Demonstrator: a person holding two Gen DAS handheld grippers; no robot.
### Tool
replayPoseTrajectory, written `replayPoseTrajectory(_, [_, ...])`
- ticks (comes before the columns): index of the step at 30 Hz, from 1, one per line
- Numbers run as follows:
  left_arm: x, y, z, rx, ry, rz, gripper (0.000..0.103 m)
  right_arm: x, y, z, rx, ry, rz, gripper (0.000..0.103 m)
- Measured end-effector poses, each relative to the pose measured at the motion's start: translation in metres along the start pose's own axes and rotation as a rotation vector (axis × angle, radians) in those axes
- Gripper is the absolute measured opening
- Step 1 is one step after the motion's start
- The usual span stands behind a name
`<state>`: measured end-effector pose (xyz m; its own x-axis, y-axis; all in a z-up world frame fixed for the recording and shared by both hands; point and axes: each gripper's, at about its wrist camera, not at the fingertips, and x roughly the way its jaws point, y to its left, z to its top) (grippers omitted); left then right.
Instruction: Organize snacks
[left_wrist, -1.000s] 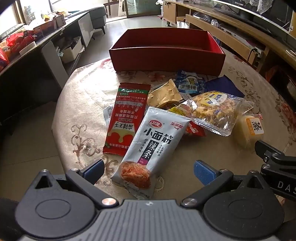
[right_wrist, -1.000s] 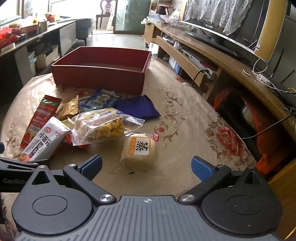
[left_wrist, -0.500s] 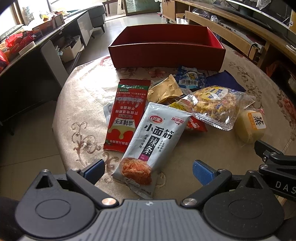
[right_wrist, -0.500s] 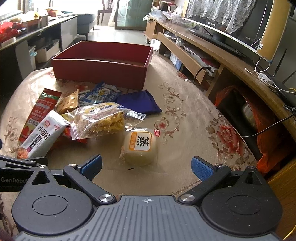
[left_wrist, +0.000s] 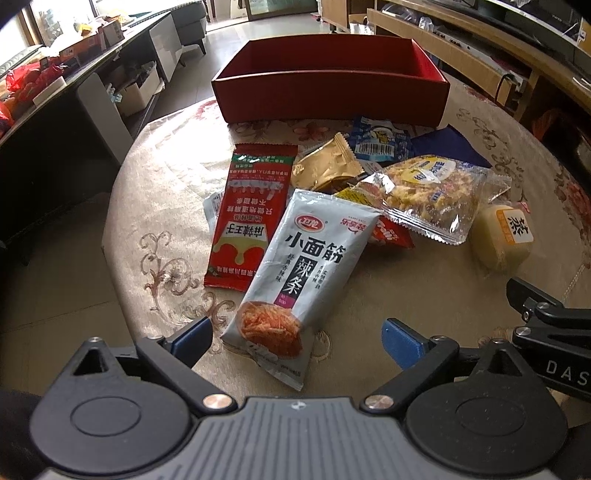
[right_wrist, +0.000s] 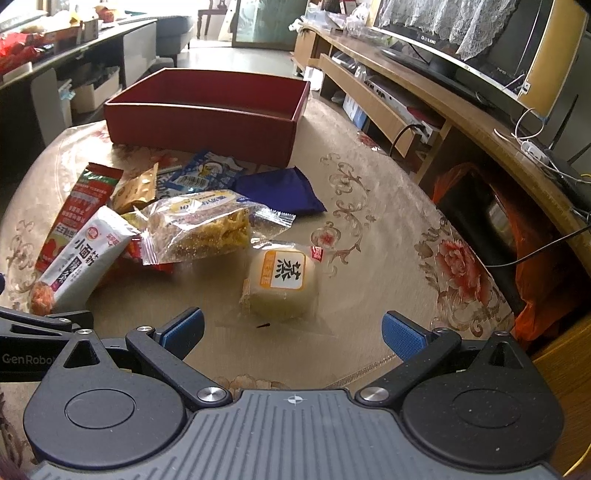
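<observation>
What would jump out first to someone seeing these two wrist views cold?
The empty red box at the table's far side, and the heap of snack packets in front of it. In that heap a grey spicy-strip packet lies nearest the open left gripper, partly over a red sauce packet. A wrapped steamed cake sits apart just ahead of the open right gripper; neither gripper holds anything.

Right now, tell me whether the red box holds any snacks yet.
Apparently empty. The red box shows only bare inner walls and floor in both views, though its near wall hides part of the floor.
</observation>
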<state>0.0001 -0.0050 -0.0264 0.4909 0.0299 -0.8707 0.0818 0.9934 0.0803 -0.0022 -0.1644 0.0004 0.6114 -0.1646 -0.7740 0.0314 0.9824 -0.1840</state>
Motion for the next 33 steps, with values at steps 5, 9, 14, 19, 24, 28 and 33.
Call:
replayPoseTrajectory(5, [0.000,-0.002,-0.004,0.013,0.022,-0.005,0.096,-0.002,0.001,-0.003,-0.004,0.019,-0.009,0.103])
replayPoseTrajectory(9, [0.001,-0.002,-0.007,0.020,0.043,-0.006,0.094,-0.002,0.002,-0.007,-0.013,0.035,-0.009,0.103])
replayPoseTrajectory(14, [0.002,-0.001,-0.008,0.024,0.062,-0.011,0.092,-0.001,0.005,-0.008,-0.029,0.051,-0.008,0.103])
replayPoseTrajectory(19, [0.003,0.001,-0.007,0.035,0.067,-0.010,0.092,0.001,0.006,-0.008,-0.033,0.063,0.007,0.103])
replayPoseTrajectory(24, [0.007,0.007,-0.001,0.029,0.071,-0.028,0.091,0.006,0.006,-0.003,-0.016,0.095,0.054,0.103])
replayPoseTrajectory(28, [0.009,0.009,0.010,0.039,0.067,-0.036,0.090,0.007,0.010,0.008,-0.051,0.079,0.063,0.103])
replayPoseTrajectory(33, [0.018,0.013,0.025,0.044,0.091,-0.093,0.091,0.008,0.006,0.020,-0.053,0.071,0.095,0.103])
